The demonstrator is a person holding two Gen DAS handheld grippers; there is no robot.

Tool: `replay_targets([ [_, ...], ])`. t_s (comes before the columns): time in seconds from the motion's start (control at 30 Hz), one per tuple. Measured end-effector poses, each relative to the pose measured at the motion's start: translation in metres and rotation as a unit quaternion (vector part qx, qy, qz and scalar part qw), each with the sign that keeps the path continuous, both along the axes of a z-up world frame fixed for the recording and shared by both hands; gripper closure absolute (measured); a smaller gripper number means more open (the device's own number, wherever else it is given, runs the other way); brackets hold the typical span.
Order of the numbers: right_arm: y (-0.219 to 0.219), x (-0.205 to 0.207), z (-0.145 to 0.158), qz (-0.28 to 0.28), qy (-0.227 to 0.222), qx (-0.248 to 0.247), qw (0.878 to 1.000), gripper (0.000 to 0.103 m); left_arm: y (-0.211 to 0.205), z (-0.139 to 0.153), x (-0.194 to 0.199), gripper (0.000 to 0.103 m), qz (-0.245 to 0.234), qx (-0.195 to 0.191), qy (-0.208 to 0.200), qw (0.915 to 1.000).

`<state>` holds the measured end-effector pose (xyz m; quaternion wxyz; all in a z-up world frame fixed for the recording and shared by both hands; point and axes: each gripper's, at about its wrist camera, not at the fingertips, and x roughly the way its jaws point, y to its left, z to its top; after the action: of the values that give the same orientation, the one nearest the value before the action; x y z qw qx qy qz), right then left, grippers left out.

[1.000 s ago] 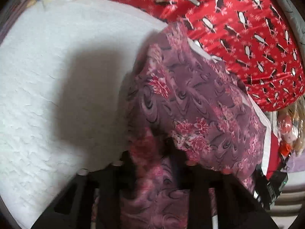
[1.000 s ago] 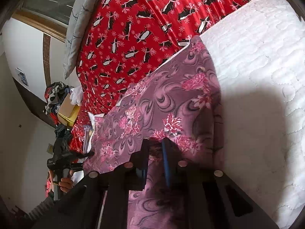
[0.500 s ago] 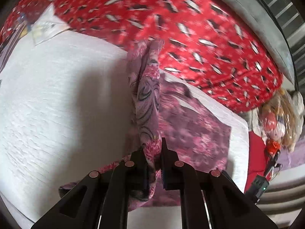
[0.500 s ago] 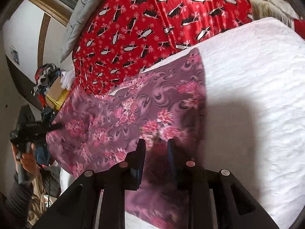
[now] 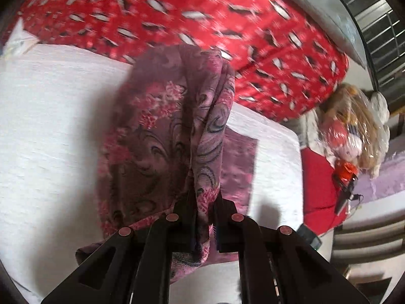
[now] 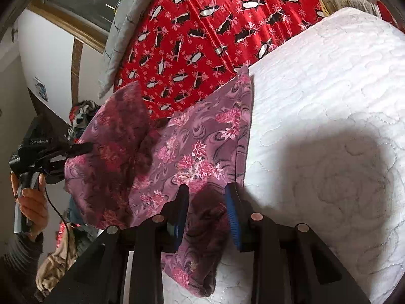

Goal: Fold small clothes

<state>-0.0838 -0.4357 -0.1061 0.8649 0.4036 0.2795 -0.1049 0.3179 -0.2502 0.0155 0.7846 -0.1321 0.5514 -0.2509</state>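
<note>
Status: fold in progress, not complete.

Location of work item: floral purple cloth (image 5: 162,131) on the white quilted mattress (image 6: 329,101), just beside the red penguin blanket (image 6: 202,25). Right half flat on the mattress, one edge running along the bare quilting. Left half raised off the surface.

Left gripper (image 5: 202,202): clamped tight on a gathered edge of the cloth. Fabric hangs from the jaws in a loose drape above the mattress. In the right wrist view, held up at the left side by the person's hand (image 6: 33,202).

Right gripper (image 6: 206,192): jaws partly apart, having just been opening. Near corner of the cloth lies between the blue pads; no pad appears to press on it. Judged as released, with that corner down on the mattress.

Done, as far as visible: cloth spread, one side picked up for folding over.

Remaining, as a judgement: carry the lifted half across onto the flat half, match the edges, release, smooth. Probably one further fold after that for a compact shape. No finished fold visible anywhere on the mattress.
</note>
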Motion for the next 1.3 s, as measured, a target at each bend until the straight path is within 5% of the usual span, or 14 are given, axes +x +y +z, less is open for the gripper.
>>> replay_targets([
  [0.27,-0.001,-0.006,0.0,-0.001,-0.022,0.015,1.0,0.073,-0.089,-0.071,0.015,0.095,-0.04,0.036,0.042,0.9977],
  [0.43,-0.001,-0.008,0.0,-0.002,-0.033,0.021,0.999,0.073,-0.102,-0.1,0.025,0.09,-0.048,0.049,0.054,0.9961],
  [0.6,-0.001,-0.01,0.0,-0.002,-0.037,0.025,0.999,0.073,-0.077,-0.07,0.024,0.084,-0.062,0.012,0.049,0.9968],
  [0.7,-0.002,-0.008,0.002,-0.003,-0.025,0.034,0.999,0.072,-0.04,-0.044,0.031,0.067,-0.032,-0.002,0.001,0.9995],
  [0.77,-0.005,-0.005,0.006,-0.009,-0.007,0.05,0.999,0.069,-0.013,-0.039,0.039,0.055,0.007,0.027,-0.038,0.9989],
  [0.83,-0.012,-0.002,0.016,-0.027,-0.013,0.072,0.997,0.068,0.004,-0.049,0.048,0.055,0.031,0.053,-0.043,0.9972],
  [0.9,-0.017,0.008,0.033,-0.036,-0.031,0.066,0.997,0.049,0.016,-0.073,0.057,0.055,0.049,0.048,-0.008,0.9976],
  [0.97,-0.023,0.033,0.046,-0.04,0.0,0.05,0.998,0.036,0.021,-0.095,0.059,0.056,0.048,0.046,0.039,0.997],
  [1.07,-0.022,0.073,0.045,-0.027,0.051,0.029,0.998,0.036,0.024,-0.11,0.058,0.056,0.052,0.044,0.034,0.9971],
  [1.13,-0.014,0.1,0.04,-0.011,0.098,0.001,0.995,0.047,0.025,-0.108,0.059,0.056,0.046,0.038,0.03,0.9978],
  [1.17,-0.008,0.112,0.041,-0.001,0.134,-0.035,0.99,0.091,0.027,-0.106,0.059,0.056,0.041,0.031,0.029,0.9983],
  [1.2,0.001,0.124,0.046,0.027,0.156,-0.074,0.985,0.095,0.033,-0.105,0.059,0.056,0.039,0.018,0.025,0.9988],
  [1.3,0.003,0.11,0.069,0.033,0.107,-0.115,0.987,0.095,0.043,-0.109,0.06,0.056,0.041,0.032,0.008,0.9986],
])
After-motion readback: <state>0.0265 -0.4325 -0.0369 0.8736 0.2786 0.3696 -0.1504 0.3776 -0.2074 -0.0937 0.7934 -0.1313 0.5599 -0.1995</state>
